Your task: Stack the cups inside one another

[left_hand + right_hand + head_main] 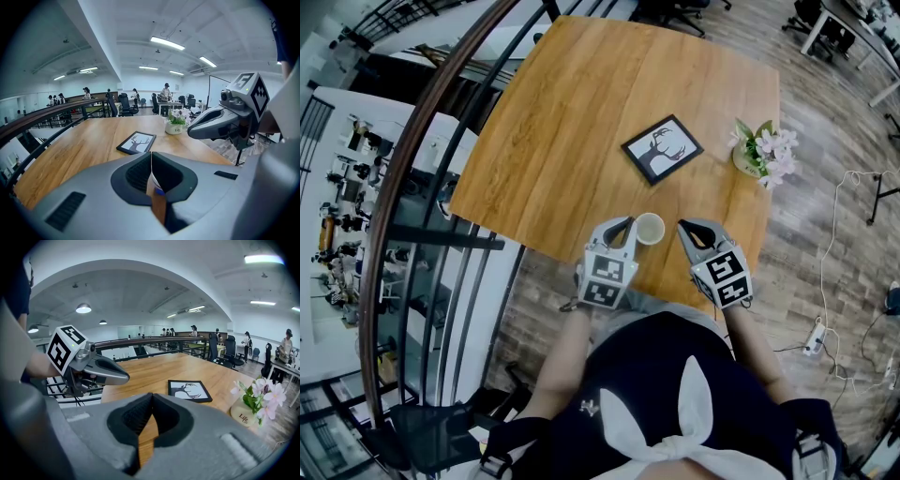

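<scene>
From the head view I see the railing (401,178), a dark curved bar over thin metal posts, running down the left beside the wooden table (572,122), whose grain looks warm and smooth. At the table's near edge my left gripper (628,223) has its tips on the rim of the cup (650,228), a small round pale one seen from straight above. It sits between that gripper and my right gripper (686,227). From up here I cannot tell whether it is one cup or several nested. Farther up the table lie a flat black picture frame (663,149) with a deer drawing and, to its right, a rounded flower pot (748,161) with pale pink blossoms.

The left gripper view gives me what the head view cannot. The grey jaws are pinching the cup's wall, a thin sliver of white and brown paper with a blue mark, wedged between the ribbed black pads (136,173). The rest of the cup is hidden under the gripper's body. This view also shows people (165,91) and office chairs (124,103) far behind the table, too small to make out.

The right gripper view shows its own jaws pressed together on nothing, with only table wood showing through the slit below the pads. The flower pot is partly cut off by the gripper's body at the right
</scene>
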### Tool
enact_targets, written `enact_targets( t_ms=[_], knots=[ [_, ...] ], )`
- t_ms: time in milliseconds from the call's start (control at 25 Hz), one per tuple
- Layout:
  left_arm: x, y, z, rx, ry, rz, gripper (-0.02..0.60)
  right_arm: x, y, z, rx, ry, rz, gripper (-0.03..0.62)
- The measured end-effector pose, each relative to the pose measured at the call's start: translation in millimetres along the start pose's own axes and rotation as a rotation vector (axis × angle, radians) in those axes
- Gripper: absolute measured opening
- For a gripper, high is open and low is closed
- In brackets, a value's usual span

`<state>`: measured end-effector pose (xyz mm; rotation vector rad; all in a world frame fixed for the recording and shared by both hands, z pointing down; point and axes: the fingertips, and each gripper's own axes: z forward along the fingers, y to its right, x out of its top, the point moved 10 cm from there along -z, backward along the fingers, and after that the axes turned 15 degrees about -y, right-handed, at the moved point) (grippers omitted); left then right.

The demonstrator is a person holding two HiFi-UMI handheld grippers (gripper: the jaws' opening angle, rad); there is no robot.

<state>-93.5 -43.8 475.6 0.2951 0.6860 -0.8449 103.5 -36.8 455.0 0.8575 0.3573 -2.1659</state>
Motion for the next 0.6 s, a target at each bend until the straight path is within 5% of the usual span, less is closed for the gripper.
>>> enact_targets(
  t_ms=[600],
  knots=[
    [-2.0,-1.4,5.6,-0.001,-0.013,0.01,0.02,-0.5,1.5,3.5,-0.003,0.004,0.011,-0.003]
  ],
)
